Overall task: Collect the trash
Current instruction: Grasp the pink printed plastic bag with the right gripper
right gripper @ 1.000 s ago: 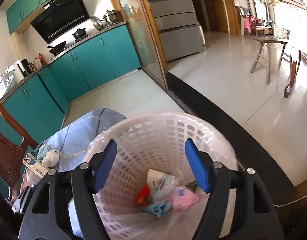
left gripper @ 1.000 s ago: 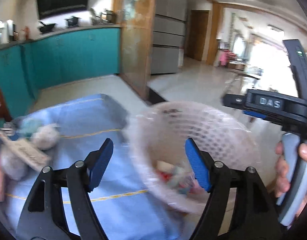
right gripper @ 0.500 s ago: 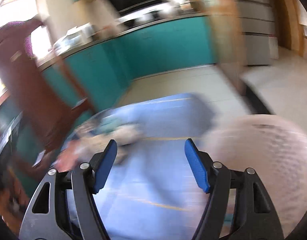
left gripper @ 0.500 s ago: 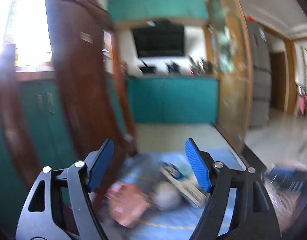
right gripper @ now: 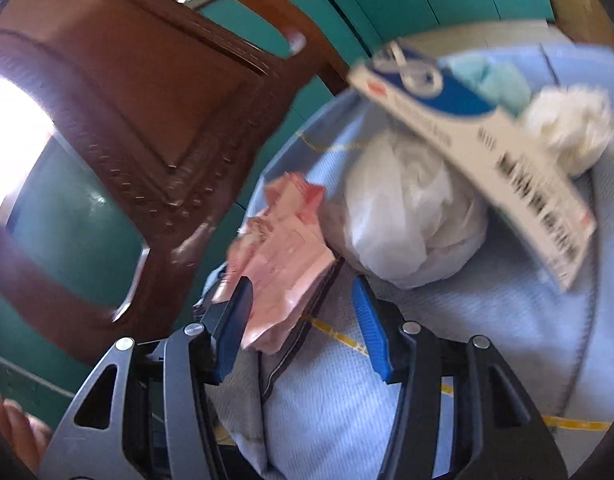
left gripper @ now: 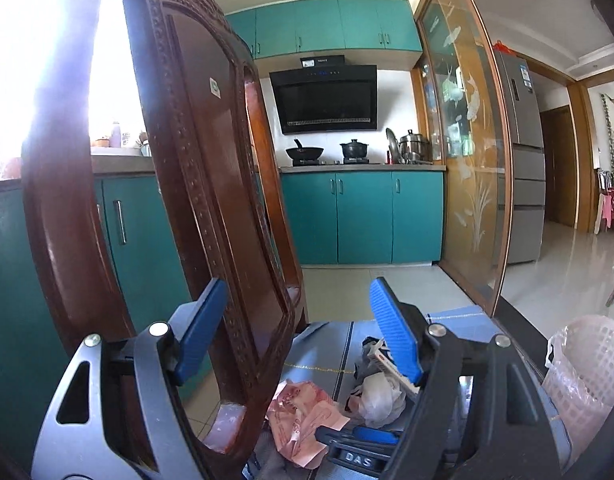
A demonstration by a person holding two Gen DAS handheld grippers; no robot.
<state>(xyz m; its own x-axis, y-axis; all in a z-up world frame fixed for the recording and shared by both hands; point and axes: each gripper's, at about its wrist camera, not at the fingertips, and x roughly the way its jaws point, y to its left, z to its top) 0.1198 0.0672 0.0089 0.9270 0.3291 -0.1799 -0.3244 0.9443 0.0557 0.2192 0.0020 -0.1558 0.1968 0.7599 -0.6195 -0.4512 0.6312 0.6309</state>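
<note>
Blue cloth (right gripper: 487,320): crumpled pink wrapper (right gripper: 283,248) between closing right tongs (right gripper: 301,328), ungripped; left tongs (left gripper: 295,332) open, empty

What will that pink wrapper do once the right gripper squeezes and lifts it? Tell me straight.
The pink wrapper looks crumpled and thin, so it will probably crush flat between the closing right gripper jaws. It seems light and floppy, so loose ends may droop. Its glossy film could slip if pinched only at an edge.
</note>
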